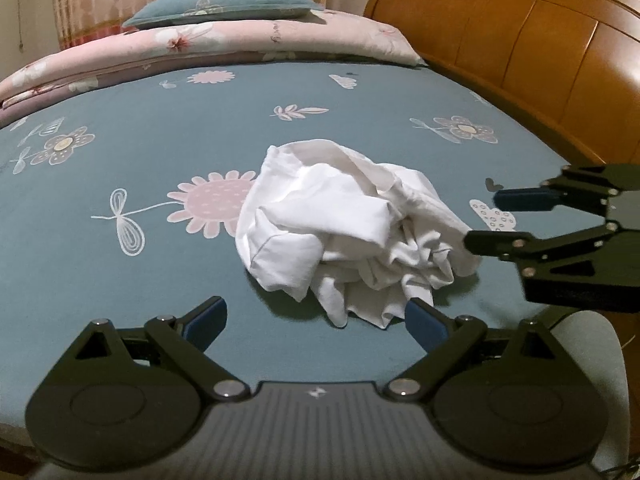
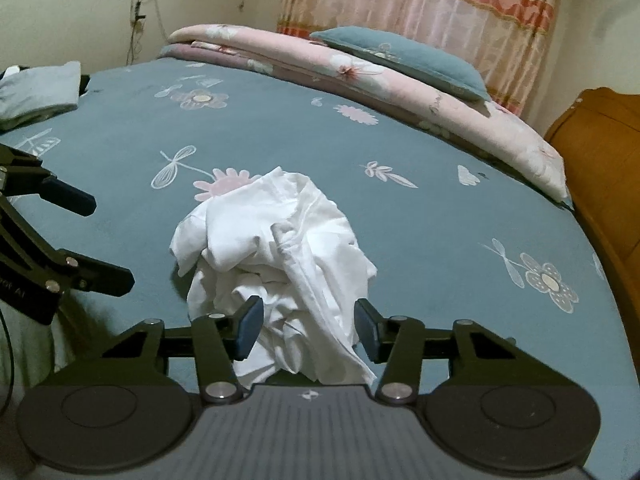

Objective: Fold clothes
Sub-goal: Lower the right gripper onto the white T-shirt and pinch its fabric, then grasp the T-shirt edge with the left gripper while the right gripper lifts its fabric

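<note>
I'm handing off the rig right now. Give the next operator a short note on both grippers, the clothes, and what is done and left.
Left gripper: open, empty, just short of the white garment.
Right gripper: open, its fingers either side of the garment's near edge, not closed on it.
Garment: crumpled heap on the blue bedsheet.
Done: no fold yet.
Left: grasp, spread flat, fold.

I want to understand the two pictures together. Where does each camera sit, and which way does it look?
Left wrist view: it sits on the left tongs, open, looking across the bed at the white garment toward the wooden headboard; the right tongs enter from the right.
Right wrist view: it sits on the right tongs, open around the white garment, facing the curtain; the left tongs show at left.
Shared: garment, bed, pillow, pink quilt.
</note>
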